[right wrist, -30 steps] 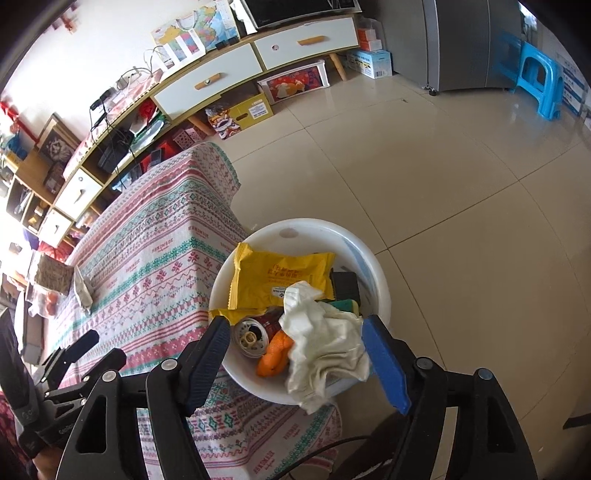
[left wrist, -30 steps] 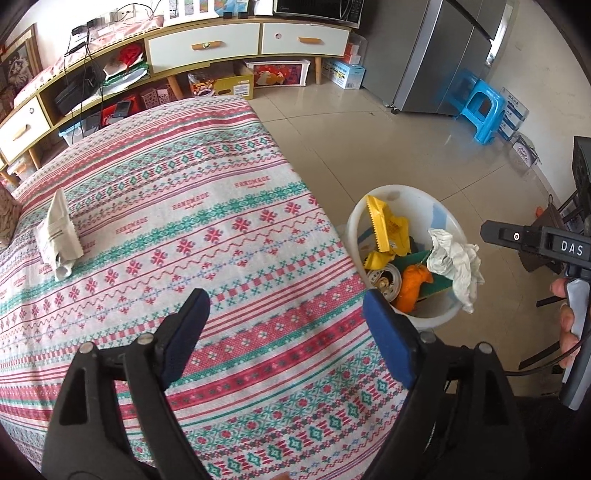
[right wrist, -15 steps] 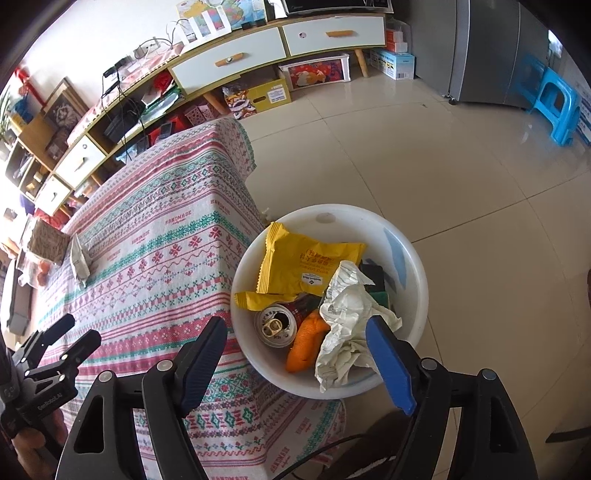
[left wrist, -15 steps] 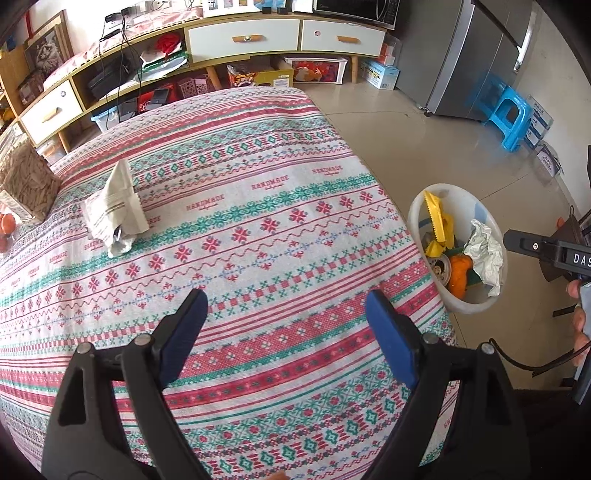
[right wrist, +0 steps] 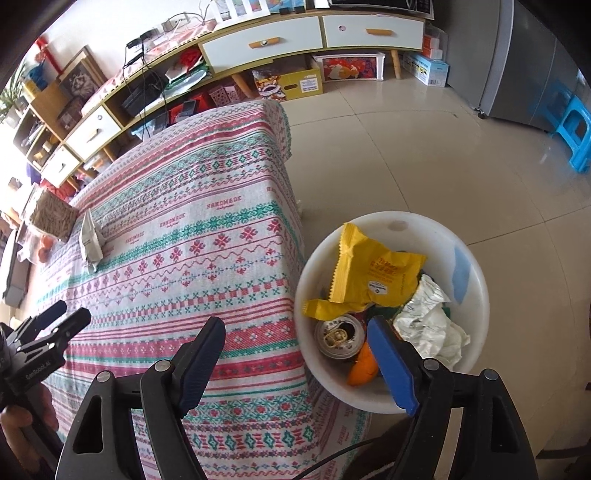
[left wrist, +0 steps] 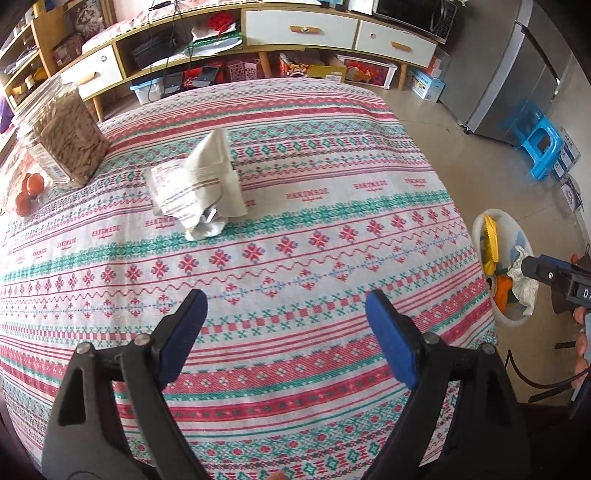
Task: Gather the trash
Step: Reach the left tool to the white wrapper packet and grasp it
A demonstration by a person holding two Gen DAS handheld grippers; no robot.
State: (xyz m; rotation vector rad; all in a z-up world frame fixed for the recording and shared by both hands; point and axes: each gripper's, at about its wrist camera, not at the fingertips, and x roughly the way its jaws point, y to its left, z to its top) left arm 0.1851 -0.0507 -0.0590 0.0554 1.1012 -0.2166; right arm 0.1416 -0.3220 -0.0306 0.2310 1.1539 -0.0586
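Note:
A crumpled white paper wrapper (left wrist: 199, 192) lies on the patterned tablecloth (left wrist: 295, 229), well ahead of my left gripper (left wrist: 284, 299), which hangs open above the cloth with nothing between its fingers. The same wrapper (right wrist: 90, 240) appears far left in the right wrist view. A white bin (right wrist: 476, 295) stands on the floor beside the table. It holds a yellow packet (right wrist: 376, 273), a can (right wrist: 338, 334), an orange peel (right wrist: 364, 369) and crumpled paper (right wrist: 432, 325). My right gripper (right wrist: 295, 323) is open and empty over the table's edge and the bin's rim.
A clear jar of snacks (left wrist: 62, 136) and red fruit (left wrist: 27, 188) sit at the table's far left. A low cabinet (left wrist: 303, 29) runs along the back wall. A grey fridge (left wrist: 517, 74) and a blue stool (left wrist: 543, 144) stand on the tiled floor to the right.
Both grippers have moved left across the scene. The wrapper has come closer to the left gripper, and the bin has slid from under the right gripper to its right side.

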